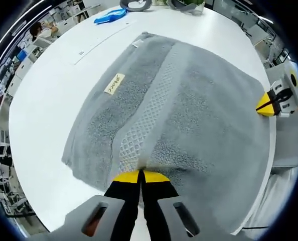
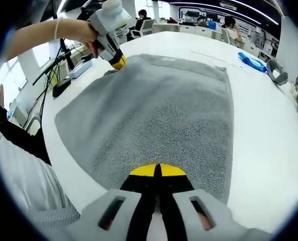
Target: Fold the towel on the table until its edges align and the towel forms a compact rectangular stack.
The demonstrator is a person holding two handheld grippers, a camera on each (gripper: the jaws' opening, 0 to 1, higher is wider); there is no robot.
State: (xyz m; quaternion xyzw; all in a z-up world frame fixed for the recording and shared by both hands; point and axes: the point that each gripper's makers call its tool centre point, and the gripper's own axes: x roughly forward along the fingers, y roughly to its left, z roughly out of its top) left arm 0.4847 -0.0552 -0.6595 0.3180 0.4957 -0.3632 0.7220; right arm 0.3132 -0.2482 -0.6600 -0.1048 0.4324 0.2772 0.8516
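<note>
Two hand-held grippers, left [image 1: 140,175] and right [image 2: 157,170], each clamp the towel's [image 1: 189,115] near edge.

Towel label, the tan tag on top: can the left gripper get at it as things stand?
Probably yes. The label lies exposed on the towel, nothing over it or between. The left gripper is shut at the near edge, so it would have to release first and travel across open cloth.

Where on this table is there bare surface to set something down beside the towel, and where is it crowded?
Bare white table runs wide along the towel's labelled side, and again between the towel and the blue object in the right gripper view. It is crowded where the left gripper and right gripper meet the towel's edge, and around the cables beyond that edge.
</note>
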